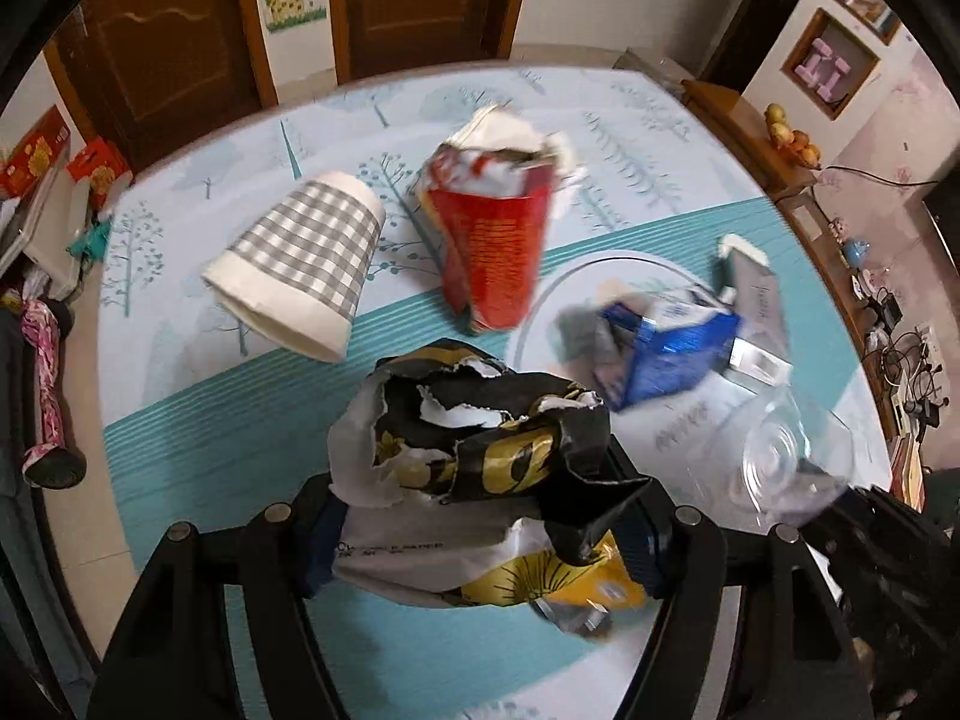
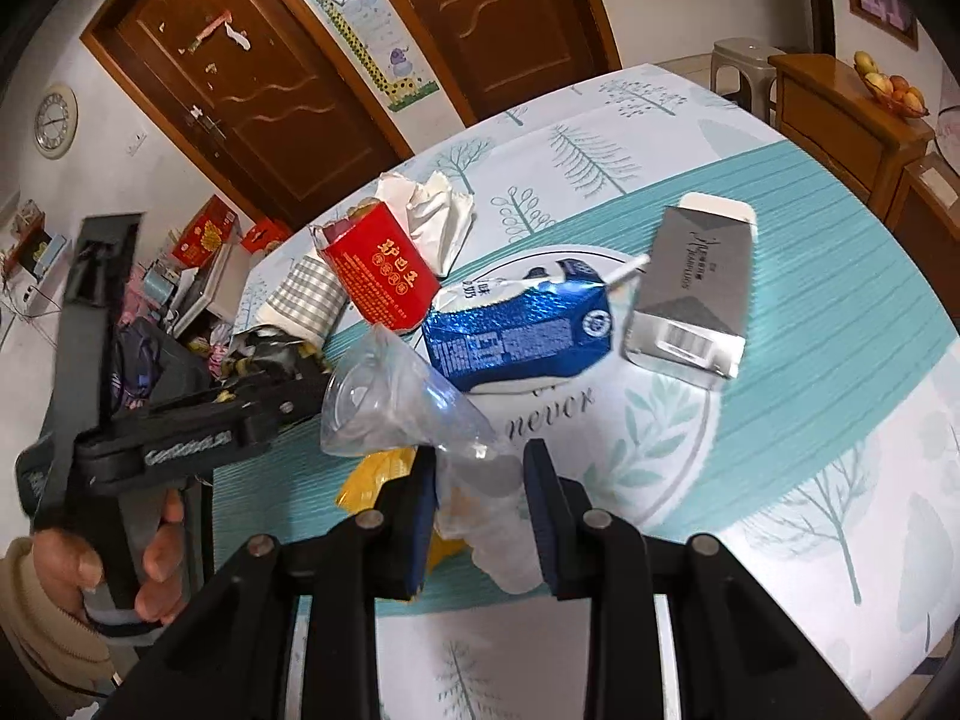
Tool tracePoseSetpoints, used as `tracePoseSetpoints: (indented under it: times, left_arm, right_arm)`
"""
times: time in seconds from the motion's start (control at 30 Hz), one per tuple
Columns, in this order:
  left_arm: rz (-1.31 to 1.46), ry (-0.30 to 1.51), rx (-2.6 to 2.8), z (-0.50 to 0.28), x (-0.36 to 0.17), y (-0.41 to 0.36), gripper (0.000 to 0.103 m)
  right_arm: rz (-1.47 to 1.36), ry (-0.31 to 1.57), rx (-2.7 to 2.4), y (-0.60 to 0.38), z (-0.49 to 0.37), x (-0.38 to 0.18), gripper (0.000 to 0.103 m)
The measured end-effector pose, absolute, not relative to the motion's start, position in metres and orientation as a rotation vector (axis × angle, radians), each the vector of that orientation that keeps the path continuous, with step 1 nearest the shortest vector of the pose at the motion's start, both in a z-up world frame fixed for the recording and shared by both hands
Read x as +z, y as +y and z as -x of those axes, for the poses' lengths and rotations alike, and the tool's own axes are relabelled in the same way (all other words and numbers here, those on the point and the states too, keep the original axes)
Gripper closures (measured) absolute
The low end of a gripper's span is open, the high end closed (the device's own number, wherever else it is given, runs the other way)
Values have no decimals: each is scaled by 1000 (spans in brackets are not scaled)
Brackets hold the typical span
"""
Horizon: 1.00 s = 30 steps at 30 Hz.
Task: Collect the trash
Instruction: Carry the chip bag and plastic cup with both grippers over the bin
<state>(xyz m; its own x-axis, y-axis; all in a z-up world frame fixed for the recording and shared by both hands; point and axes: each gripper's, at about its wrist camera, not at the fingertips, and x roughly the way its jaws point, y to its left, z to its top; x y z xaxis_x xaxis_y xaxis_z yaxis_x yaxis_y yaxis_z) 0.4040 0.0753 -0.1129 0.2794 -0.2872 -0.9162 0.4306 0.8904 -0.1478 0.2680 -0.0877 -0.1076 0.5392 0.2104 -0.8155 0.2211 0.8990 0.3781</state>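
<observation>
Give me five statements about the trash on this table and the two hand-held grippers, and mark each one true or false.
1. The right hand-held gripper grips a clear plastic cup. True.
2. The left hand-held gripper holds nothing. False: a crumpled black and yellow wrapper sits between its fingers.
3. The grey checked paper cup lies on its side. True.
4. The blue carton stands upright. False: it lies crushed on its side.
5. The grey box rests on the red packet. False: it lies on the tablecloth, right of the carton.
</observation>
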Motion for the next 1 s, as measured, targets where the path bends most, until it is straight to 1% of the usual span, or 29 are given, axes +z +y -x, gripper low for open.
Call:
tracePoseSetpoints:
  times: [0.13,0.3,0.53,0.73,1.0]
  left_arm:
    - [-120,1158,-485,-366,-85,72,32]
    - [-70,1139,-471,-297,-62,62,32]
    - [-86,1099,-466,-190,-45,17,32]
    - [-103,1082,-459,-103,-49,-27,32]
    - [-141,1169,-440,-32,-76,-71,32]
  right_arm:
    - [-504,983,2,-102,-241,-94,75]
    - [-524,958,42,-125,-192,-76,75]
    - [-523,930,87,-164,-106,-59,75]
    - [-521,966,112,-205,-22,-68,75]
    - [-601,1068,101,-251,48,-110,75]
